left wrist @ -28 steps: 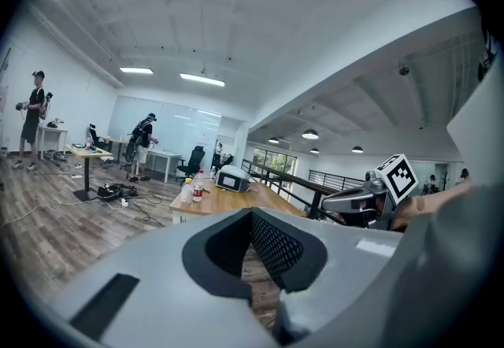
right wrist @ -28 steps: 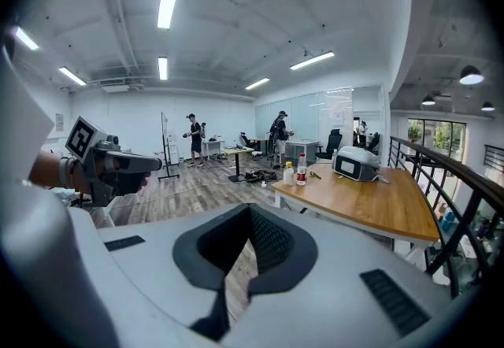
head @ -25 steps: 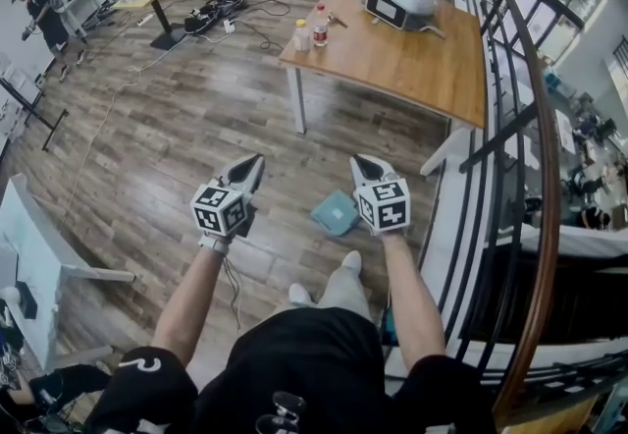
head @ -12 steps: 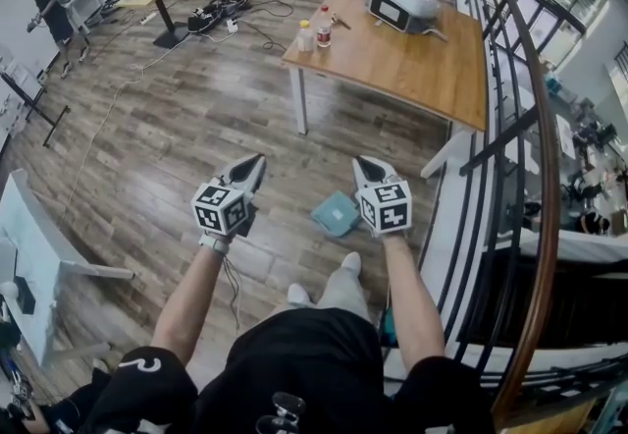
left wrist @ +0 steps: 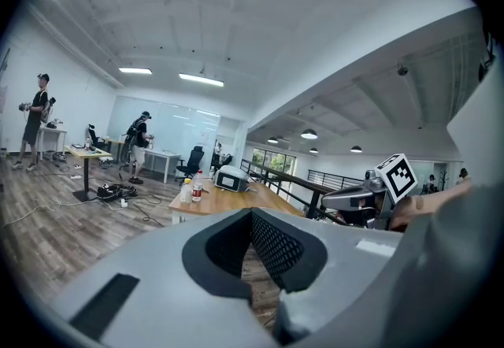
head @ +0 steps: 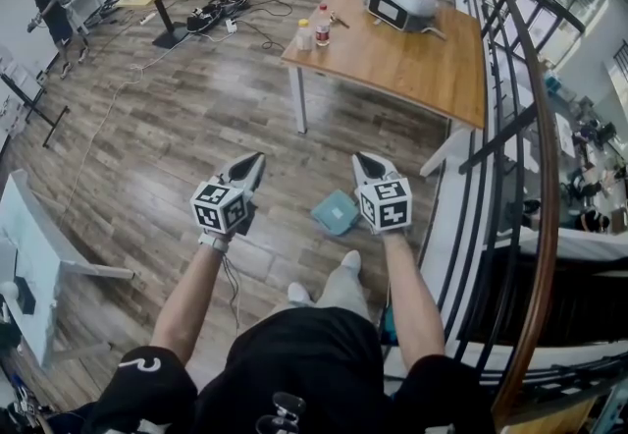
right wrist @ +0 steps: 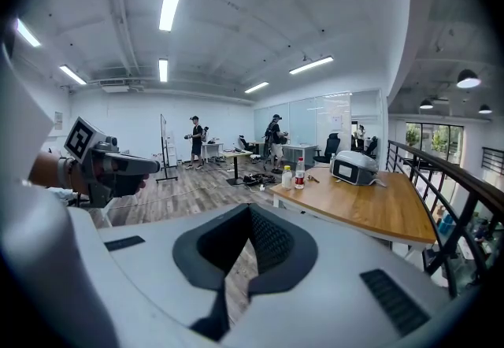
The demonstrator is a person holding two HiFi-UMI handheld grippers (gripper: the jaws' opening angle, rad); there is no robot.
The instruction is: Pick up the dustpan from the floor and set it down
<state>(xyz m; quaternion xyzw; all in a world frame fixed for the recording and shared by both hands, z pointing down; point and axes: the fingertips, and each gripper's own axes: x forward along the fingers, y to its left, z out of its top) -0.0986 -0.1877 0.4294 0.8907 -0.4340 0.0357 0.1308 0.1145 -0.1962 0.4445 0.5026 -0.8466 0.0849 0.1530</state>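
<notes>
A teal dustpan lies flat on the wooden floor, just ahead of the person's shoes. In the head view my left gripper hovers left of it and my right gripper hovers over its right edge. Both are held above the floor, pointing forward and slightly down. Neither touches the dustpan. In the left gripper view the left gripper has its jaws together with nothing between them. The right gripper looks the same in its own view. The dustpan is out of sight in both gripper views.
A wooden table stands ahead with two bottles and a white device on it. A dark railing runs along the right. A white desk is at the left. Cables lie on the far floor, where a person stands.
Both grippers and the dustpan have kept their places. Only the people far back in the room have shifted a little.
</notes>
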